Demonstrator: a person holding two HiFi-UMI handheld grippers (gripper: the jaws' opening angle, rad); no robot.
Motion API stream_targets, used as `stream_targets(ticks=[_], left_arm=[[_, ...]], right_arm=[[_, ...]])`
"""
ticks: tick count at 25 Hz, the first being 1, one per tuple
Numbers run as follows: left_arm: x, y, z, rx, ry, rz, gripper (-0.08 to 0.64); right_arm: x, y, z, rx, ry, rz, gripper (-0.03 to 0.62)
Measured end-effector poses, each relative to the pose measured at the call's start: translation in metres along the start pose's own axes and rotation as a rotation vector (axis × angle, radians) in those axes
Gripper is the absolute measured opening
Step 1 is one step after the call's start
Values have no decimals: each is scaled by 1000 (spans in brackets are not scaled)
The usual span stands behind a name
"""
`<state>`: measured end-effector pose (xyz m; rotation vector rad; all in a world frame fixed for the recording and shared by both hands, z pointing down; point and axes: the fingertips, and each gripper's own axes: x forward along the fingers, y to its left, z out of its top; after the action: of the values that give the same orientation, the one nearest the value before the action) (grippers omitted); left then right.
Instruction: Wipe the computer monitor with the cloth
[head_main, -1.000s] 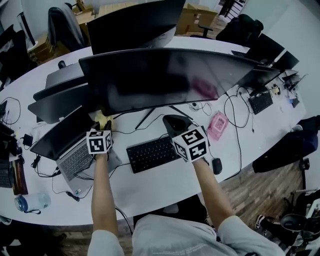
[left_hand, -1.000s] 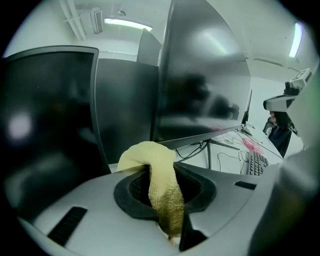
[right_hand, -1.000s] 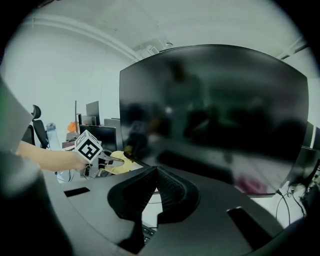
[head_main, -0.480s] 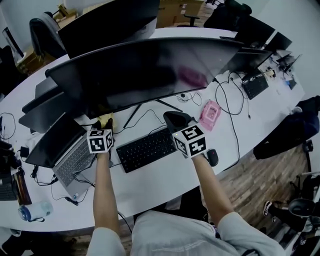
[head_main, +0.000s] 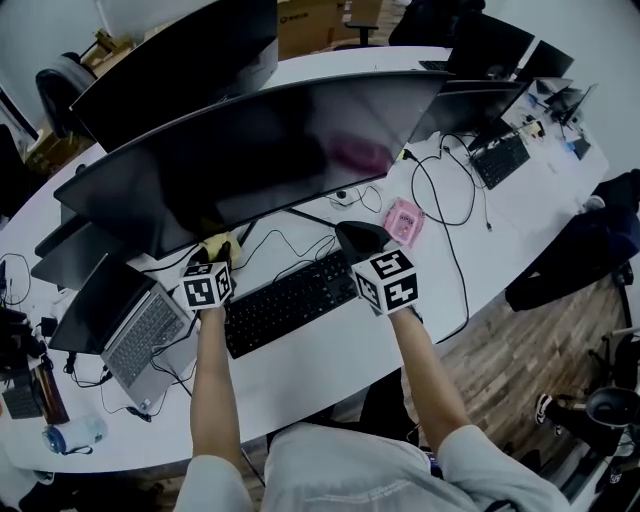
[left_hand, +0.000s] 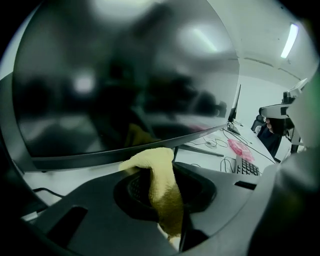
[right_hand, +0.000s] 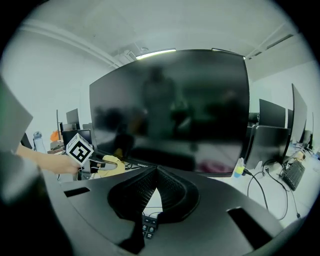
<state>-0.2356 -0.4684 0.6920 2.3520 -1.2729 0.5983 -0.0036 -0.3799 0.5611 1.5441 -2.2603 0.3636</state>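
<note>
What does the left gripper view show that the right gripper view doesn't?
Left gripper view only: a close look at the yellow cloth pinched in the left tongs and hanging down between them.
Right gripper view only: the right tongs, tips together with nothing held, and the left gripper's marker cube seen from the side.
Both: the dark curved monitor, the cloth near its lower edge, and part of the keyboard.

A nubby yellow terry cloth (left_hand: 161, 185) contrasts with the glossy, reflective black screen of a curved computer monitor (head_main: 260, 150) and a smooth white desk (head_main: 325, 355).
</note>
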Motion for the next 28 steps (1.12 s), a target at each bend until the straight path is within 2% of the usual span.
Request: stream_targets(ticks=[11,20,28], left_arm=[[40,-62,16,12,19,-32,86],[85,-129,32,50,57,-97,86],[117,-184,48,8,44,-134,84]], right_arm=[[-25,-75,-12,33,0,-34,28],[-45,-126,-16,34,9,-51,28],[-60,-169,-29,34,35,-56,28]])
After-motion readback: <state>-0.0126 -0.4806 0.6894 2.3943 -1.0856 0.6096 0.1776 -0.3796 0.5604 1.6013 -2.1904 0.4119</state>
